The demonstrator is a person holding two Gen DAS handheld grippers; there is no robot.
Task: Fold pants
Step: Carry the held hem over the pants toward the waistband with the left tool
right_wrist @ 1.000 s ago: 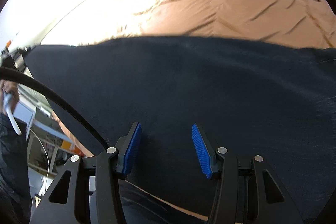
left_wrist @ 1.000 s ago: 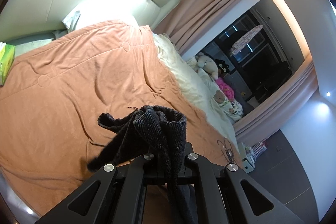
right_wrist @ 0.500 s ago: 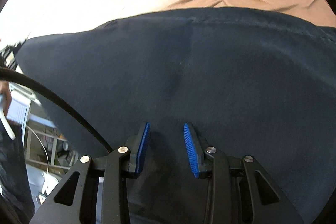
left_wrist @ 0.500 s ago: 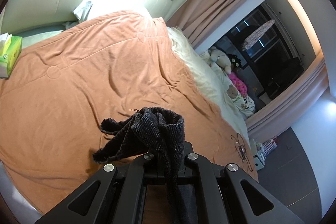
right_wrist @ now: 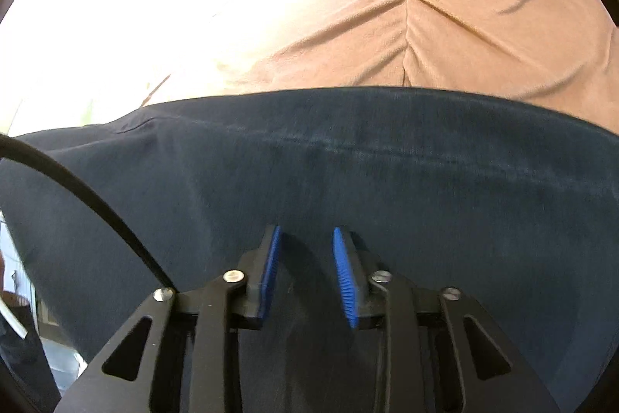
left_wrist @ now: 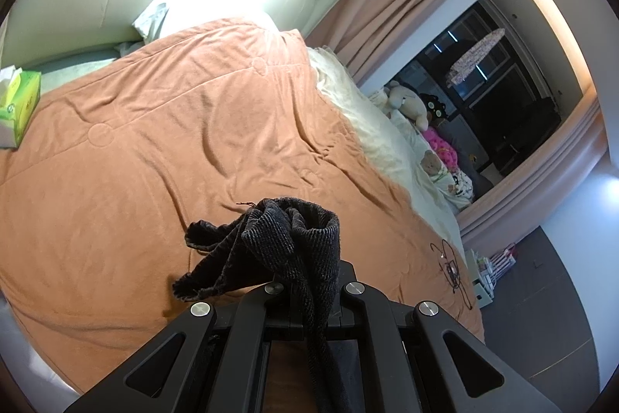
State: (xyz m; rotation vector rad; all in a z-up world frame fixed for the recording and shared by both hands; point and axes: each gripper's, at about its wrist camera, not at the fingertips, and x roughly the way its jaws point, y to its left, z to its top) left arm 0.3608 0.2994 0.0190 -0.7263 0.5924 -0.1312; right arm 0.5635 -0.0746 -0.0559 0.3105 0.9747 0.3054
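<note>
We see the left tool (left_wrist: 309,291) pressed together on a bunched fold of the dark pants (left_wrist: 298,242); the cloth rises in a crumpled knot above its tips, a frayed hem droops to the left, and a strip hangs down between the tool's arms. Beneath it lies the bed (left_wrist: 162,142), covered by an orange blanket that reaches toward the headboard. A green tissue box (left_wrist: 19,99) sits near the bed's left edge, and stuffed toys (left_wrist: 410,103) lie past the far right edge, beside the pink curtain (left_wrist: 390,10).

In the right wrist view, the pants (right_wrist: 387,180) spread flat and wide over the near part of the bed (right_wrist: 445,18), their upper edge running straight across the orange blanket. The right tool (right_wrist: 305,258) hovers over this dark cloth with its blue pads (right_wrist: 346,277) apart; its jaws have just been closing, and a clear gap remains between them. We cannot tell whether the tips touch the fabric, and no fold stands between the pads. A black cable (right_wrist: 77,188) curves in from the left to the tool's frame.
</note>
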